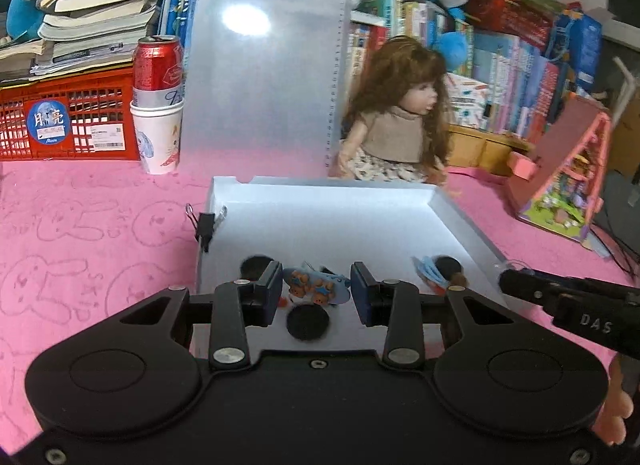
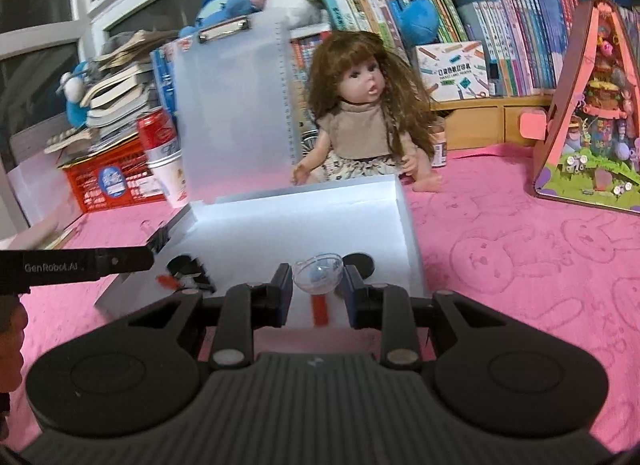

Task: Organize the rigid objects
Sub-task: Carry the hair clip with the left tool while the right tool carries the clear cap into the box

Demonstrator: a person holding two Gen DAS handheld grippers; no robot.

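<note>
Nearest the lens, the left gripper (image 1: 316, 291) has its two blue-padded fingers closed on a small flat blue trinket printed with brown bears (image 1: 314, 285), which sits squarely between the pads. It hangs over the near end of the shallow white open box (image 1: 460, 221), above a round black disc (image 1: 308, 322) on the box floor. The right gripper (image 2: 318, 285) likewise pinches a clear plastic dome capsule with a blue bit inside (image 2: 318, 271) between its pads, also over the near end of the box and above an orange-red strip (image 2: 320, 309) lying on the box floor. Both grippers tilt downward toward the box, side by side, each visible at the edge of the other's view; fingertips of the person's hand (image 1: 616, 413) show low beside the right tool. A black binder clip (image 1: 206, 225) is clipped on the box's left wall. The box rests on a pink bunny-patterned cloth (image 1: 88, 233). Behind the box stands a translucent white clipboard (image 1: 260, 77), with a long-haired doll in a beige top (image 1: 400, 117) to its right and a red can set in a white paper cup (image 1: 158, 105) to its left.
</note>
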